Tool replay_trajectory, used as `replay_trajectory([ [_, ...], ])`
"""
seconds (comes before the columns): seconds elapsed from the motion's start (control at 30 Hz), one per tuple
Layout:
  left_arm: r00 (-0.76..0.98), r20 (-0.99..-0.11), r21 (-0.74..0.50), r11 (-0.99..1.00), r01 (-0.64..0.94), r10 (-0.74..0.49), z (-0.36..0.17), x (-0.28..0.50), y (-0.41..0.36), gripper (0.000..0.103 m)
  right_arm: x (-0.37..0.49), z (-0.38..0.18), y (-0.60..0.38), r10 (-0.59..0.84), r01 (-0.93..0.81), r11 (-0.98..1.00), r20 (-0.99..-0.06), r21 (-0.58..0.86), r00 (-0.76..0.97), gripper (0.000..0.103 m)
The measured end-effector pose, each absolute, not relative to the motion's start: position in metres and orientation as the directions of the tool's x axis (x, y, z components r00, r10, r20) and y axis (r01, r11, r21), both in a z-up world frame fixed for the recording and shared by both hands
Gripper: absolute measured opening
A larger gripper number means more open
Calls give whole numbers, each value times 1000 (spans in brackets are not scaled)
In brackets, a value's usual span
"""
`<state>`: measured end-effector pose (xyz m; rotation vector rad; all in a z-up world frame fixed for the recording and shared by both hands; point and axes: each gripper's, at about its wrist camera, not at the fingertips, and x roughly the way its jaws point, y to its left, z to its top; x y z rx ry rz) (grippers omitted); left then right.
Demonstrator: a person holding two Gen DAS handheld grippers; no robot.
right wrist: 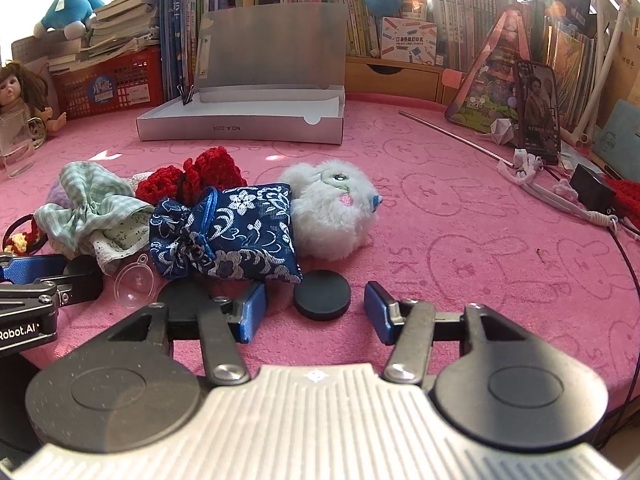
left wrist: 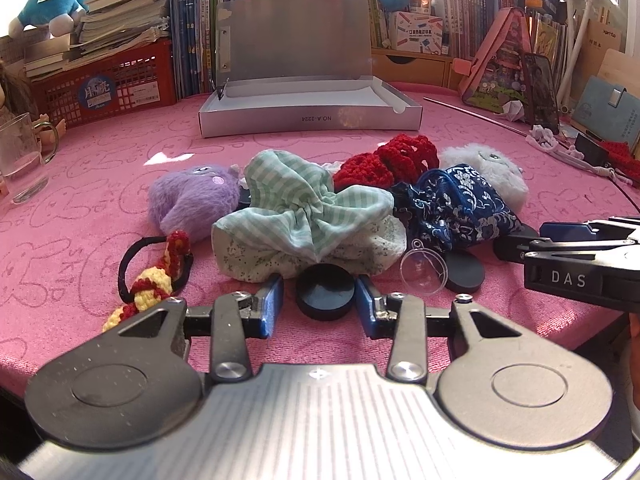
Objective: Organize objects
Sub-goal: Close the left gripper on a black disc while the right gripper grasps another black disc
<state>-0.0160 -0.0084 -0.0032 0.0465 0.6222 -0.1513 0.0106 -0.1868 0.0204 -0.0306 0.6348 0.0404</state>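
A pile of small things lies on the pink cloth: a purple plush (left wrist: 192, 200), a green checked scrunchie (left wrist: 304, 208), a red crochet piece (left wrist: 392, 160), a blue patterned pouch (right wrist: 228, 232), a white plush (right wrist: 332, 212) and a clear round case (left wrist: 423, 272). My left gripper (left wrist: 320, 304) is open with a black disc (left wrist: 325, 292) between its fingers. My right gripper (right wrist: 316, 310) is open with another black disc (right wrist: 322, 294) between its fingers. An open silver box (left wrist: 308, 116) stands behind the pile.
A yellow-red hair tie (left wrist: 156, 280) lies left of the pile. A glass mug (left wrist: 20, 160) and red basket (left wrist: 108, 84) stand at the left. Books line the back. A phone (right wrist: 536, 112), metal rod (right wrist: 452, 134) and cords lie at the right.
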Motion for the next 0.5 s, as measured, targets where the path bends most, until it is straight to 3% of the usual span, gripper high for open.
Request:
replay_trajectory([
  [0.17, 810, -573, -5, 989, 148, -124, -4, -16, -9, 45, 11, 20, -184, 32, -53, 998, -585, -19, 810, 54],
  [0.23, 812, -570, -11, 989, 148, -127, -3, -17, -8, 37, 10, 20, -183, 36, -57, 998, -584, -18, 811, 50],
  [0.5, 818, -558, -9, 987, 159, -137, 1, -18, -9, 37, 10, 23, -184, 33, -48, 999, -587, -11, 809, 36],
])
